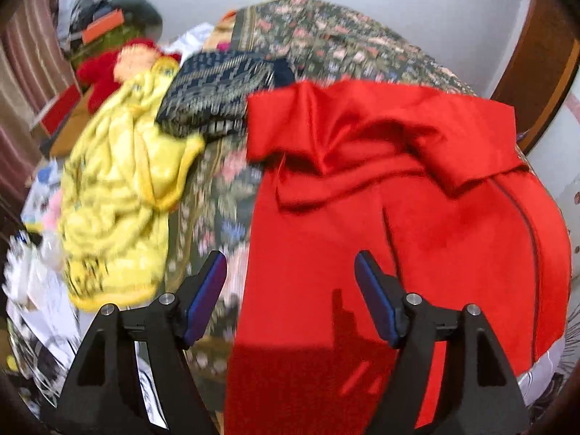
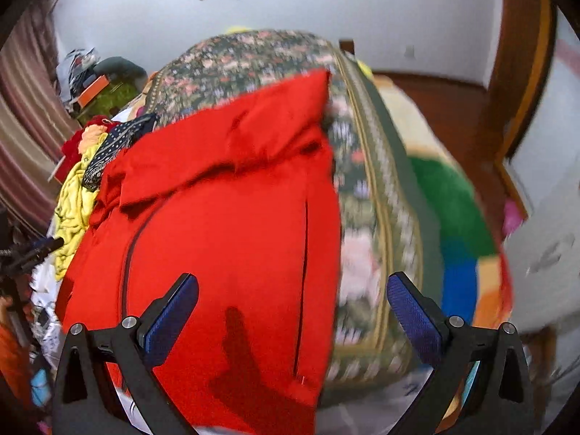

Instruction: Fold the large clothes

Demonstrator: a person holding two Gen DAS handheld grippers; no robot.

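Red garment (image 1: 417, 224) lies part-folded on your bed (image 1: 326, 36); both grippers, L (image 1: 290, 275) & R (image 2: 293, 297), jaws wide, empty.

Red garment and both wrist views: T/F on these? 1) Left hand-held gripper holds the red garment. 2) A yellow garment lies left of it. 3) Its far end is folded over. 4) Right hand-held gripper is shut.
1) False: the left hand-held gripper is open and empty above the red garment.
2) True: the yellow garment.
3) True.
4) False: the right hand-held gripper is open.
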